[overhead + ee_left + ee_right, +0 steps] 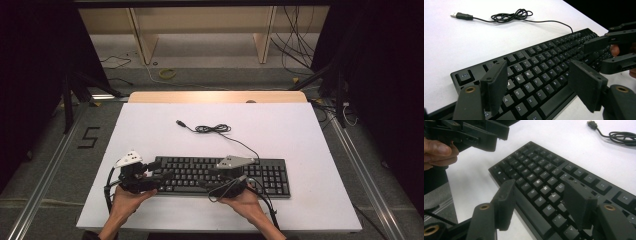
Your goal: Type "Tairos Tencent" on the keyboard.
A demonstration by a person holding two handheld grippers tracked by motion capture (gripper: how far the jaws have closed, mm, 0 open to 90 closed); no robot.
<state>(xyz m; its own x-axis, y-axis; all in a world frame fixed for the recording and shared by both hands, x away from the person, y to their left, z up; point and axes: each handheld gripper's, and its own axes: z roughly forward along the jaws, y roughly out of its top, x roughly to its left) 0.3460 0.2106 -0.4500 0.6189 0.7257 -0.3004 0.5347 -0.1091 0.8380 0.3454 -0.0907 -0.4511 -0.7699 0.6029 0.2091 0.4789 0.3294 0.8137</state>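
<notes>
- Table (pixel 150 130) comes first: a white top with a bare wooden strip along its far edge.
- Keyboard (pixel 225 175), black and full-size, lies flat near the table's near edge, roughly midway between the left and right edges, long side parallel to that edge.
- Left gripper (pixel 162 179) hangs over the keyboard's left end; in the left gripper view its jaws stand spread above the letter keys (pixel 529 82), nothing between the pads.
- Right gripper (pixel 210 182) hovers over the keyboard's middle, near its front edge; its jaws stand apart above the keys and pinch nothing.
- Cable (pixel 220 131) runs from the keyboard's back edge toward the far edge, bunched in a small coil.
- USB plug (pixel 461 16) lies loose on the white top beyond the coil.
</notes>
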